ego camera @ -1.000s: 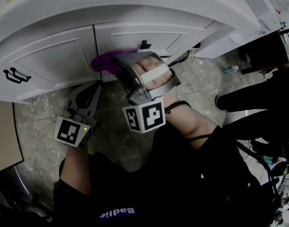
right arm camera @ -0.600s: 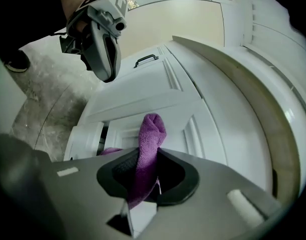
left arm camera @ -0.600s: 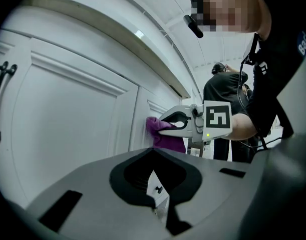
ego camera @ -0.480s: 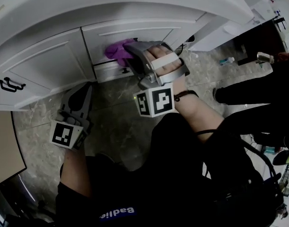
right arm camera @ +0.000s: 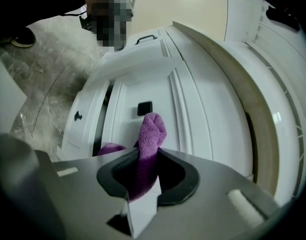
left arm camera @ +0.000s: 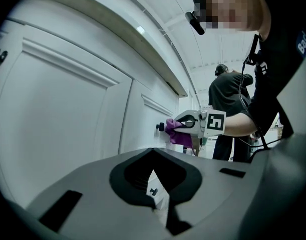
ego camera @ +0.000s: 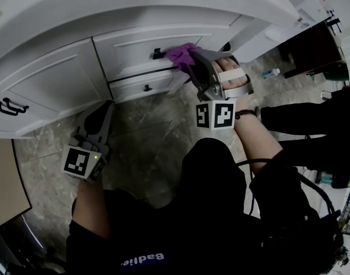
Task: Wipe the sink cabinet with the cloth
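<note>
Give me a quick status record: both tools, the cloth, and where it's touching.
right tool: shut on purple cloth
left tool: shut, empty, held low near cabinet door
cloth contact: against upper drawer front, just beside its dark knob

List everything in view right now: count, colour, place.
sink cabinet: one, white, across the top of the head view
drawer knobs: two, black, one on each drawer front
door handles: two, black, far left of the cabinet
cloth: one, purple, against the upper drawer, just right of its knob
floor: grey marbled tile, below the cabinet
bystander: one, dark clothes, behind the person
left tool: one, grey, low beside the cabinet, jaws together, empty
right tool: one, grey, shut on the cloth
</note>
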A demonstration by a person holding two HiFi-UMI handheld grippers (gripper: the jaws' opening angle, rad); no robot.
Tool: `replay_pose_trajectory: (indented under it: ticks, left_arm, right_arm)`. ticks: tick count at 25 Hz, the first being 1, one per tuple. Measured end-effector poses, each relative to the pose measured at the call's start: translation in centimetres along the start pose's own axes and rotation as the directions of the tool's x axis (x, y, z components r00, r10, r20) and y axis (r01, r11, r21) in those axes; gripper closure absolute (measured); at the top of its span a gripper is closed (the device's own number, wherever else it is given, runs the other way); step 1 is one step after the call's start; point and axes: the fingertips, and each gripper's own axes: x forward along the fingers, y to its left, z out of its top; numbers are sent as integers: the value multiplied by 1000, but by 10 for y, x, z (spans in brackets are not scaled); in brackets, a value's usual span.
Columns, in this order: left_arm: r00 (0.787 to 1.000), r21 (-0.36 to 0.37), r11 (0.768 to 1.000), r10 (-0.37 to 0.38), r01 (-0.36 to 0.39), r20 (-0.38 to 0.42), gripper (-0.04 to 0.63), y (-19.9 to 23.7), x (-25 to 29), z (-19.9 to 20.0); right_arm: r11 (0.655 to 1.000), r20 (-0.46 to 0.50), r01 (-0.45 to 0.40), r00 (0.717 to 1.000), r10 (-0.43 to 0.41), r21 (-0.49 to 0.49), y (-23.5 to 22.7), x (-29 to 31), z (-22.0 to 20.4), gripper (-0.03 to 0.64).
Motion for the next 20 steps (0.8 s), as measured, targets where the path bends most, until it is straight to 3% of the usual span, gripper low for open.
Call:
replay_pose_trajectory:
  ticks: [4,8,11,16,20]
  left_arm:
    - [1000,10,1000,-6,6,-1,606,-4,0,2]
    - [1000,11,1000,1,-1,4,606,-4,-1,5]
    - [1000,15,1000,21,-21,15,606,0,-6,9]
    - [995,9,996,91,-91,35,606,14,-17,16]
    - [991,4,992,128,-128,44,606,19,-28,24]
  right_arm:
    - [1000,-70,-9,997,10,10,6,-2,-35,541]
    - [991,-105,-35,993,48,128,24,-11,-38,541]
    - [984,-7,-84,996,86,155,48,-11,8,541]
    - [987,190,-121,977,100,102,63,5,111,541]
    - [989,266,-137,957,117,57,69,23,163,541]
